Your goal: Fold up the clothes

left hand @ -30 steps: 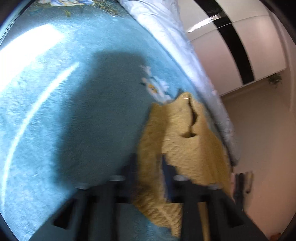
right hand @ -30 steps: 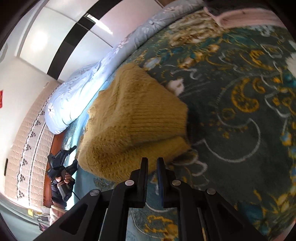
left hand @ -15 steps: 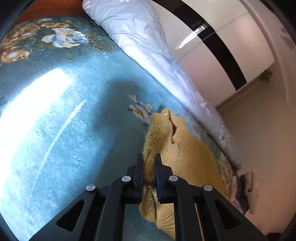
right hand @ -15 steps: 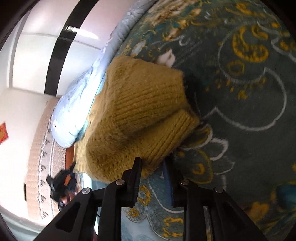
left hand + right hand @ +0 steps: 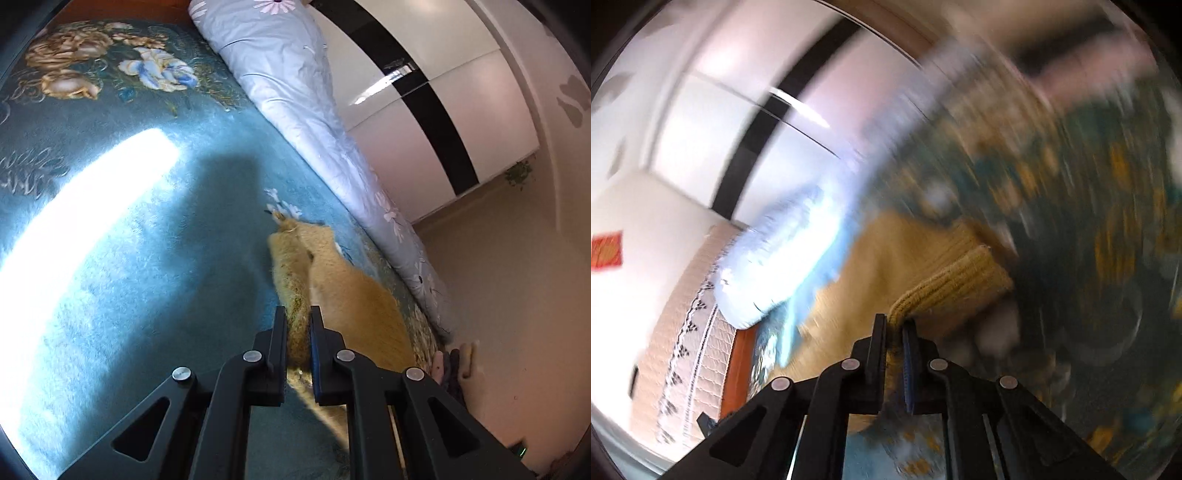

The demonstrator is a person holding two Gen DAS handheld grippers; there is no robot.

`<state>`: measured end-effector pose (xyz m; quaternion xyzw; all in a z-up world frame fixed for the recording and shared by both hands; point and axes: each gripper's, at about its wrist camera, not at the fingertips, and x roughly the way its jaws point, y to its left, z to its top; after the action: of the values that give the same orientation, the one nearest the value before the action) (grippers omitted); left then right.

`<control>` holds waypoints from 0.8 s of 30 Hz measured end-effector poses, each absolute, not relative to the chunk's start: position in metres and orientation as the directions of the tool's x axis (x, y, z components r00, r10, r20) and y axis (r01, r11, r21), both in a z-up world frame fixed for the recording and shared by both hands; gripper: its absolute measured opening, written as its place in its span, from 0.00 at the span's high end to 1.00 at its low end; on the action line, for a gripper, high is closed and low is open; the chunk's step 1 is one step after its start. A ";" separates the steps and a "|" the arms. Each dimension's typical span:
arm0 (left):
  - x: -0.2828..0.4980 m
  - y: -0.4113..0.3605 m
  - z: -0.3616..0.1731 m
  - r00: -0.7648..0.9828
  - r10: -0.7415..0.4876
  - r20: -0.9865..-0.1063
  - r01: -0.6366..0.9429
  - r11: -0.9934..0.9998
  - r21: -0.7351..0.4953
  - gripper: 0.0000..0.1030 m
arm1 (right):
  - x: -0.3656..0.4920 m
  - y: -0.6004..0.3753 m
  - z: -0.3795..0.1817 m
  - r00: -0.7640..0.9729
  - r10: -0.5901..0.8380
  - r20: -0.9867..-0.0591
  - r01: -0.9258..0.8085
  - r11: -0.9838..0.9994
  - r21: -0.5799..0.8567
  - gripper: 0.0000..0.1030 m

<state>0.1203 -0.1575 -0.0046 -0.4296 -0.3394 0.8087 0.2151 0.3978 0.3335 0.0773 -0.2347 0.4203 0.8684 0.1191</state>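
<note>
Holding the yellow knit sweater (image 5: 347,295) at two spots, both grippers are pinched tight on it. The left gripper (image 5: 298,332) has its fingers squeezed on a bunched edge of the knit, so the cloth hangs long and thin away from it. The right gripper (image 5: 894,334) is closed on the thick ribbed band (image 5: 956,284), likely the hem or a cuff; the blur makes it hard to say which. Two holds like this let the person stretch the sweater flat before laying one part over another.

The sweater lies on the blue flowered blanket (image 5: 122,258), just beside the rolled pale quilt (image 5: 295,85), with most of it on the blanket and only the pinched edges up. The right wrist view is smeared, so that hand seems to be swinging fast.

I think the fold is only partly done. If one pinch slips, the soft knit could flop back and bunch up.
</note>
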 end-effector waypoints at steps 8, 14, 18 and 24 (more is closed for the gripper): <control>0.104 -0.155 -0.040 -0.470 0.640 -0.607 0.060 -0.664 -0.746 0.90 | 0.290 0.374 0.027 -0.691 -0.048 -0.722 -0.562 -0.593 0.577 0.92; 0.098 -0.154 -0.052 -0.447 0.651 -0.614 0.093 -0.649 -0.755 0.90 | 0.274 0.390 -0.010 -0.683 -0.098 -0.724 -0.575 -0.539 0.616 0.88; 0.097 -0.148 -0.051 -0.446 0.652 -0.613 0.090 -0.649 -0.756 0.90 | 0.282 0.392 0.013 -0.701 -0.117 -0.704 -0.535 -0.566 0.627 0.80; 0.098 -0.152 -0.052 -0.443 0.653 -0.614 0.098 -0.646 -0.757 0.90 | 0.295 0.403 0.023 -0.710 -0.133 -0.692 -0.532 -0.543 0.650 0.74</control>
<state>0.0983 -0.1516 -0.0517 -0.4953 -0.3792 0.7599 0.1827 0.2946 0.4033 0.0235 -0.3600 0.4618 0.8010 0.1243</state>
